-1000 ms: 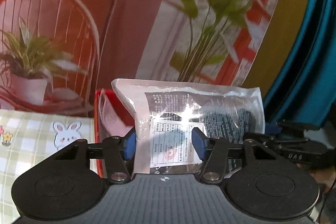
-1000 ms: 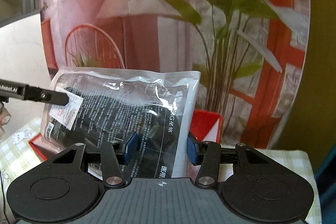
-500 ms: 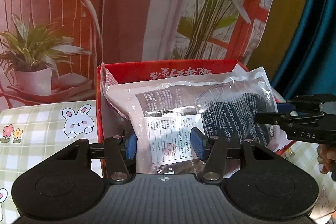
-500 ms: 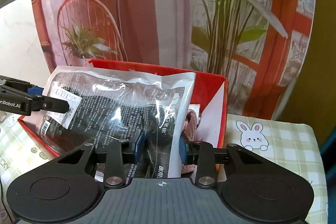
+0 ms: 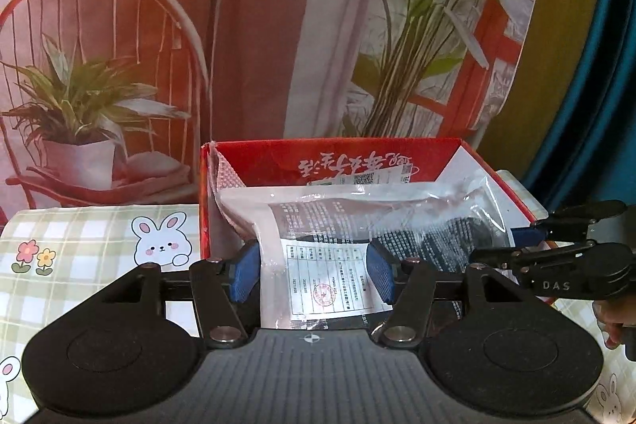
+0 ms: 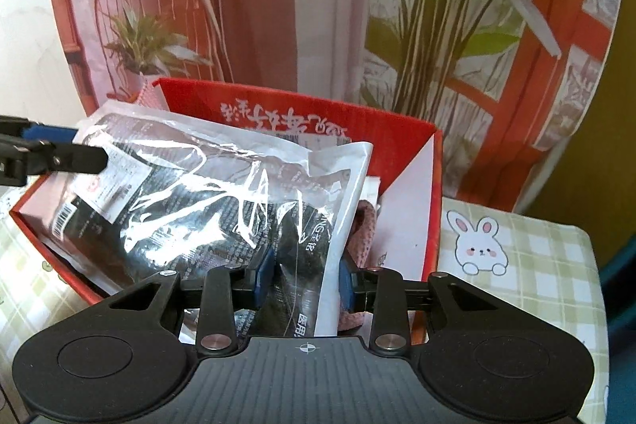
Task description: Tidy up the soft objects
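A clear plastic bag (image 5: pixel 397 225) of dark fabric with a white label lies slanted in the open red box (image 5: pixel 338 153). My left gripper (image 5: pixel 312 277) has the bag's labelled end between its blue pads. Its jaws are opening and the left pad barely meets the bag's edge. At the bag's other end, my right gripper (image 6: pixel 305 279) is shut on the bag (image 6: pixel 198 193), squeezing it just over the near wall of the box (image 6: pixel 298 114). A pink knitted piece (image 6: pixel 363 225) sits in the box beside that bag.
The box stands on a green checked cloth with rabbit drawings (image 5: pixel 79 245). Behind it hangs a printed backdrop of a chair and plants (image 5: pixel 238 46). A teal curtain (image 5: pixel 588 106) is at the right. A hand (image 5: pixel 612 320) holds the right gripper.
The bag has come down from in front of the backdrop into the red box. Both grippers tipped downward. The right jaws narrowed on the bag; the left jaws widened slightly.
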The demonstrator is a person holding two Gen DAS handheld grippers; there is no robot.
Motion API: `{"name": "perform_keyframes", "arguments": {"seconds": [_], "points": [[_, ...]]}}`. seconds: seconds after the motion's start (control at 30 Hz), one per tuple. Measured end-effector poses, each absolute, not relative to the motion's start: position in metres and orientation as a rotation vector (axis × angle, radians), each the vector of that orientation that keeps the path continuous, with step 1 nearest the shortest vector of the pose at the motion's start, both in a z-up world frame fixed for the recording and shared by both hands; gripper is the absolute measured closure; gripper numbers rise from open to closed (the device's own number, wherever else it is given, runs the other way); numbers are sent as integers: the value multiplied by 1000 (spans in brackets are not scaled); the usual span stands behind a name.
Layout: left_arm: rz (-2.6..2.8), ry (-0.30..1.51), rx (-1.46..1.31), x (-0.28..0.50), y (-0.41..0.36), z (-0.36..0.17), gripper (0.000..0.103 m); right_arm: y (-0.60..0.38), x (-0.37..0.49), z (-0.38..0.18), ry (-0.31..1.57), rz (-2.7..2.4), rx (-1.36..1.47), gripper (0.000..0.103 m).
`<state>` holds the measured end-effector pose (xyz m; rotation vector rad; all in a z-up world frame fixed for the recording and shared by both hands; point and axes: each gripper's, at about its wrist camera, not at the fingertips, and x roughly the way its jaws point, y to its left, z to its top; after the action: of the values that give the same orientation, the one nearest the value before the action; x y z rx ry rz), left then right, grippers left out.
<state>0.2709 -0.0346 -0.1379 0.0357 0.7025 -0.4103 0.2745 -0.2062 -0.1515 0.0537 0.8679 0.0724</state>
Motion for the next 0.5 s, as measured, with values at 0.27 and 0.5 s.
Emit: {"name": "perform_keyframes", "arguments": {"seconds": [0.27, 0.5], "points": [[-383, 638, 45, 263, -38, -128, 15, -205, 278, -154, 900, 62, 36, 72], [-347, 611, 96, 255, -46, -122, 2, -198, 281, -152, 920, 46, -14, 72]]}}
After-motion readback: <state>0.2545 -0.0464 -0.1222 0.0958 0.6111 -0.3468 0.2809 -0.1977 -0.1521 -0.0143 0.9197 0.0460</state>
